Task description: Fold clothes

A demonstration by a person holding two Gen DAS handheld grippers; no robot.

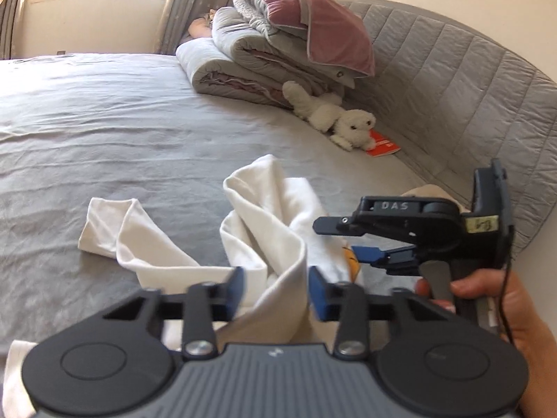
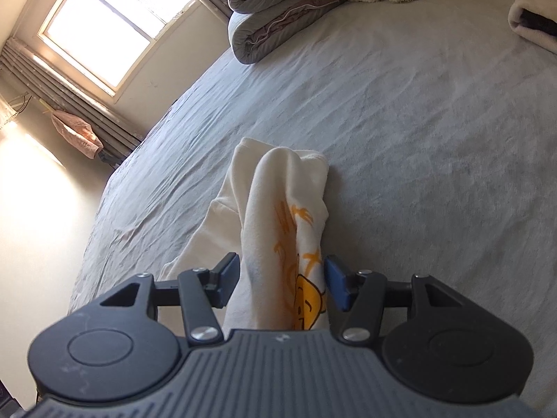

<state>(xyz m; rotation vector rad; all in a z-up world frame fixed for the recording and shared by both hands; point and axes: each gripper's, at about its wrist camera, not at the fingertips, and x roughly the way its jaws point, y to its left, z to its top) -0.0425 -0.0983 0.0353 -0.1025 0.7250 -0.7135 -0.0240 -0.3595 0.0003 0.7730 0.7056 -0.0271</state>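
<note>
A white shirt (image 1: 264,209) with an orange print (image 2: 306,306) lies bunched on the grey bed sheet (image 1: 104,122). One sleeve trails off to the left. My left gripper (image 1: 276,289) has an upright fold of the shirt filling the gap between its blue pads. My right gripper (image 1: 334,238) comes in from the right, held by a hand (image 1: 487,296), one finger above the cloth and one below. In the right wrist view the right gripper (image 2: 282,278) is shut on a thick bundle of the shirt (image 2: 278,191), which runs forward from between its pads.
Folded grey quilts (image 1: 250,66) and a pink pillow (image 1: 313,17) are stacked at the far end. A white plush toy (image 1: 334,115) and an orange book (image 1: 383,146) lie by the padded grey headboard (image 1: 470,69). A folded beige cloth (image 2: 536,17) sits far right.
</note>
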